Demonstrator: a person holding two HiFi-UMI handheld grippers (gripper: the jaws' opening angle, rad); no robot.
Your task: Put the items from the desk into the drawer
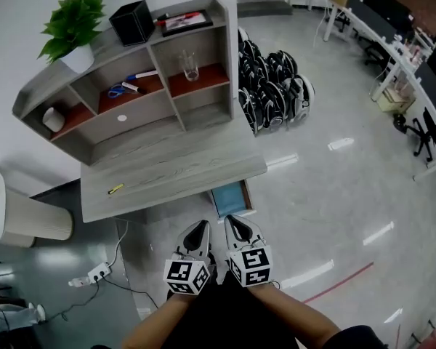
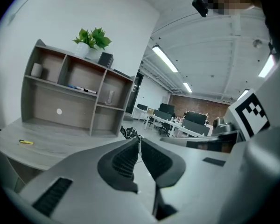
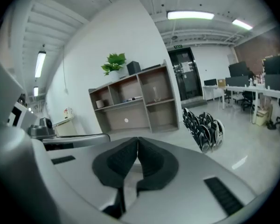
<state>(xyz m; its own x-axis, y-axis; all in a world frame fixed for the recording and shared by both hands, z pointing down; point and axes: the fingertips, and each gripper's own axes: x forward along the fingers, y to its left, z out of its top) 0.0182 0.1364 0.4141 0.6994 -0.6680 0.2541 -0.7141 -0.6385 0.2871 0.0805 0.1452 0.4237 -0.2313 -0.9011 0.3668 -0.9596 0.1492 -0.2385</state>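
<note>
A grey desk (image 1: 196, 173) carries a shelf unit (image 1: 203, 97). On the desktop near its left front lies a small yellow item (image 1: 115, 189), which the left gripper view also catches as the yellow item (image 2: 26, 142). Blue scissors (image 1: 116, 91), markers (image 1: 140, 75) and a glass (image 1: 190, 67) sit on the shelves. A blue drawer (image 1: 230, 198) stands pulled out below the desk's front edge. My left gripper (image 1: 201, 230) and right gripper (image 1: 233, 225) hover side by side in front of the desk, near the drawer. Both are shut with nothing between the pads.
On top of the shelf unit are a potted plant (image 1: 74, 20), a black box (image 1: 133, 22) and a framed picture (image 1: 185, 22). A heap of black-and-white headsets (image 1: 272, 86) lies on the floor to the right. A power strip (image 1: 98, 272) lies left of me.
</note>
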